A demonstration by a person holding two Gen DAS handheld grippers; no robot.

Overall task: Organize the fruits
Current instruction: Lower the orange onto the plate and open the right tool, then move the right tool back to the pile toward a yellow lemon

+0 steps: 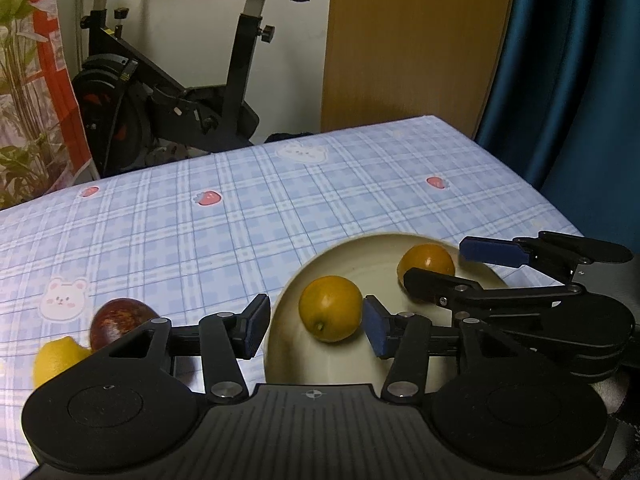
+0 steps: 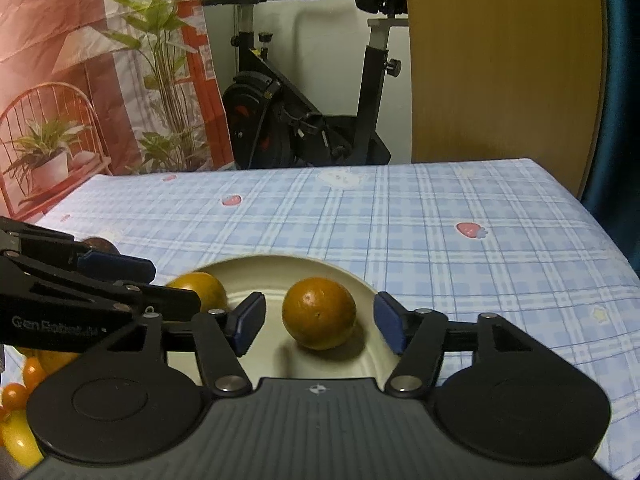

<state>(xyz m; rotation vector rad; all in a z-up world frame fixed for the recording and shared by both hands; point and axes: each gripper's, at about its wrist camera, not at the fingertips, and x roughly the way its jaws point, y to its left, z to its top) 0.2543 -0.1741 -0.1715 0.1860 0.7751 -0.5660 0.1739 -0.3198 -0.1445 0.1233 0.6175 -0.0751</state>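
Observation:
A cream plate [image 1: 384,246] sits on the checked tablecloth and holds two oranges. My left gripper [image 1: 316,322] is open over the plate's left side, its fingers either side of the near orange [image 1: 330,307] without closing on it. My right gripper [image 2: 320,320] is open around the other orange [image 2: 319,312], which rests on the plate [image 2: 320,266]. The right gripper also shows in the left wrist view [image 1: 448,264], beside the far orange [image 1: 426,260]. A dark red fruit [image 1: 120,316] and a lemon [image 1: 54,360] lie on the cloth left of the plate.
Small orange and yellow fruits [image 2: 18,408] lie at the near left table edge. An exercise bike [image 2: 288,120] and a wooden panel [image 2: 500,60] stand behind the table. A blue curtain [image 1: 580,80] hangs at the right.

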